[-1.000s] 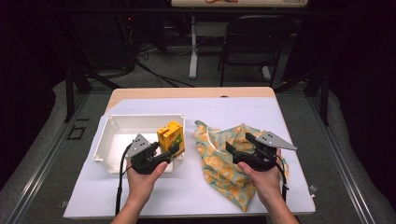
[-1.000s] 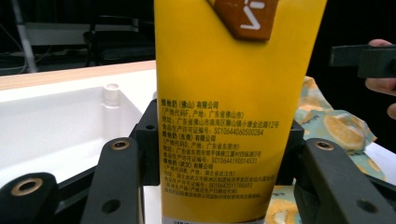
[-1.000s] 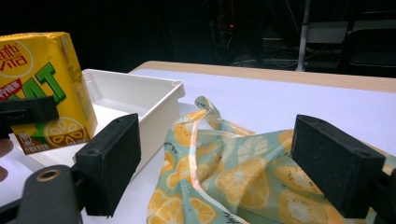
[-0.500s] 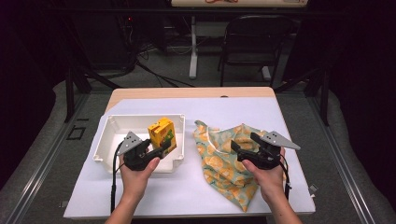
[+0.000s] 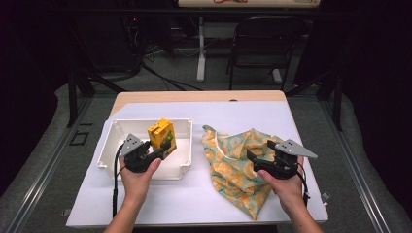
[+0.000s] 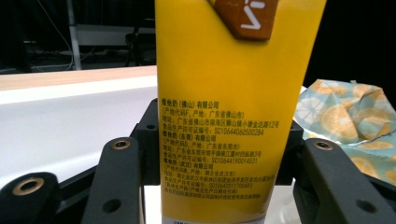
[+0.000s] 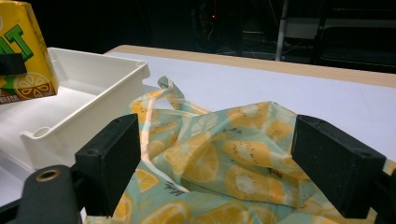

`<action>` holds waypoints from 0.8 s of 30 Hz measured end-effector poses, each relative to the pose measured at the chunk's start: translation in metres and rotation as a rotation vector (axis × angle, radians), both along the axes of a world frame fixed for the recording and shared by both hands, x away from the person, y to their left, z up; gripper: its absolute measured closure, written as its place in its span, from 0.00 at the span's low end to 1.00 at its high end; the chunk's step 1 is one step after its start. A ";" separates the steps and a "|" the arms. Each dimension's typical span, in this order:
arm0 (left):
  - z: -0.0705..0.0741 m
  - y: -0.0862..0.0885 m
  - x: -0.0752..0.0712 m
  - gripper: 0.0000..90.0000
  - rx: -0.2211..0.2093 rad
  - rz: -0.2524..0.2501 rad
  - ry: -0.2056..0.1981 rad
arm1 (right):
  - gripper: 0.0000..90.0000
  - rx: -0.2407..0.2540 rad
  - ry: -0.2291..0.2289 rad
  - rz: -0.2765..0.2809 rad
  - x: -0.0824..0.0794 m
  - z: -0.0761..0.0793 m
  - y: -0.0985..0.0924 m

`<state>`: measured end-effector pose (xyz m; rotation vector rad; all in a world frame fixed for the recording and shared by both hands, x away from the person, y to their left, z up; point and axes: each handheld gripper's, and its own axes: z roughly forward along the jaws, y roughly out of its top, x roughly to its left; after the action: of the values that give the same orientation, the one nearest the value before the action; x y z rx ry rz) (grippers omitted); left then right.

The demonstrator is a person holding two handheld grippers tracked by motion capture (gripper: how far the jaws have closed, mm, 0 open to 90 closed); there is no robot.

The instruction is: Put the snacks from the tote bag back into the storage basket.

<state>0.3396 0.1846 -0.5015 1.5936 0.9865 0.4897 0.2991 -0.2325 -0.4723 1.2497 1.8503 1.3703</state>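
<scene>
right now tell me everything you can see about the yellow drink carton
The yellow drink carton is a small rectangular box, glossy printed card by its look, with green lettering, an orange-slice picture, a brown patch and lines of small dark print on one face. It stands roughly upright, slightly tilted, over the white tray. The left tongs are shut on it, one black jaw on each side of its lower part. Whether its base touches the tray floor cannot be told. It looks undented and sealed.
</scene>
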 end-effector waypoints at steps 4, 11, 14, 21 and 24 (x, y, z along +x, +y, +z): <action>-0.006 0.000 0.010 0.58 0.011 -0.010 0.012 | 0.17 0.018 0.000 -0.015 0.000 -0.003 -0.006; -0.017 -0.004 0.026 0.58 0.008 0.048 0.029 | 0.18 0.033 -0.005 -0.030 -0.001 -0.008 -0.011; -0.019 -0.007 0.033 0.58 0.010 0.077 0.042 | 0.18 0.042 -0.012 -0.042 -0.001 -0.007 -0.011; -0.021 -0.012 0.044 0.58 0.032 0.108 0.043 | 0.19 0.029 -0.014 -0.035 0.001 -0.009 -0.008; -0.022 -0.014 0.048 0.58 0.038 0.117 0.048 | 0.19 0.025 -0.013 -0.037 0.001 -0.009 -0.008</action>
<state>0.3876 0.1709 -0.5239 1.5944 1.1166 0.5556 0.3006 -0.2409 -0.4816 1.2780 1.7977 1.3832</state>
